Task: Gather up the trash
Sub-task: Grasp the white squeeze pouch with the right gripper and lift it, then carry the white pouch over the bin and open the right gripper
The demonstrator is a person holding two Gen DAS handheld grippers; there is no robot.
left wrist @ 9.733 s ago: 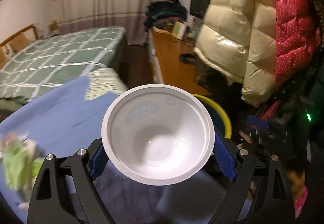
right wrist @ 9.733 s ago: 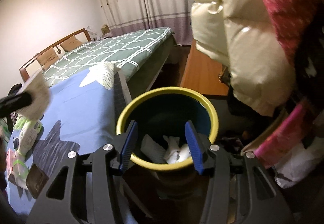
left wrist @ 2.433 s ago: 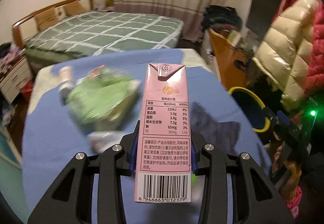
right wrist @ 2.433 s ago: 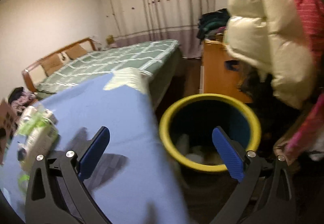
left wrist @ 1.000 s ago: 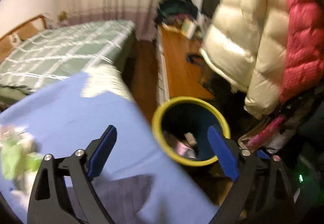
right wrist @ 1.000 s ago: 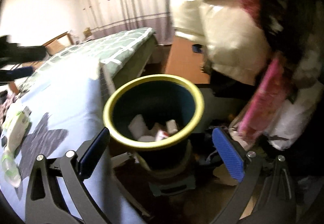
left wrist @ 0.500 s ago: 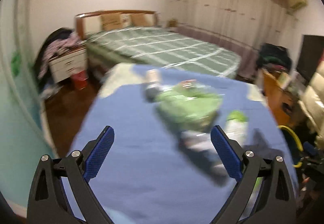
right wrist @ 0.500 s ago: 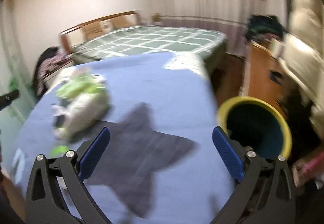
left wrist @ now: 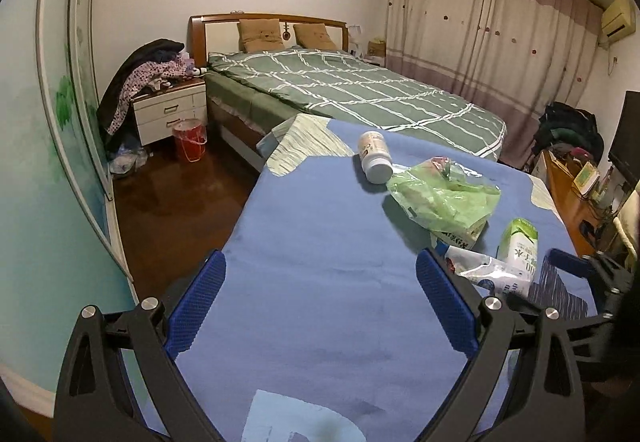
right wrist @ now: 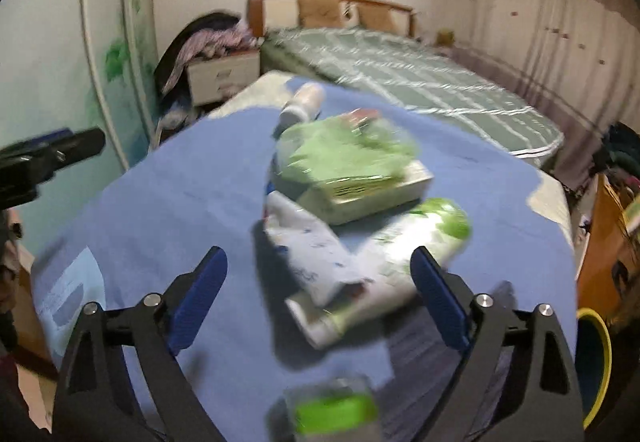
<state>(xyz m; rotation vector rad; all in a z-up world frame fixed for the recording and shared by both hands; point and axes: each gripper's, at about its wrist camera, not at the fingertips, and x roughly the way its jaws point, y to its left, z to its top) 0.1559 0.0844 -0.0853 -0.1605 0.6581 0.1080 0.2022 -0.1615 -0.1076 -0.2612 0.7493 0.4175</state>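
So: partway. Left tongs (left wrist: pixel 320 302) spread wide, empty, over bare blue table (left wrist: pixel 320 242). Right tongs (right wrist: pixel 318 290) released, empty, jaws just narrowing slightly, nothing pinched, hovering over carton. Left on table, left to right: 1 bottle (left wrist: pixel 374 158), 1 green bag (left wrist: pixel 444 198) atop 1 box (right wrist: pixel 372 194), 1 wrapper (left wrist: pixel 488 274), 1 carton (left wrist: pixel 520 242); blurred green-capped item nearest camera. Bin (right wrist: pixel 596 358) far right, contents hidden.

Green-checked bed (left wrist: pixel 352 90), drawn curtains (left wrist: pixel 492 30), dark, perhaps wooden floor (left wrist: pixel 180 198)
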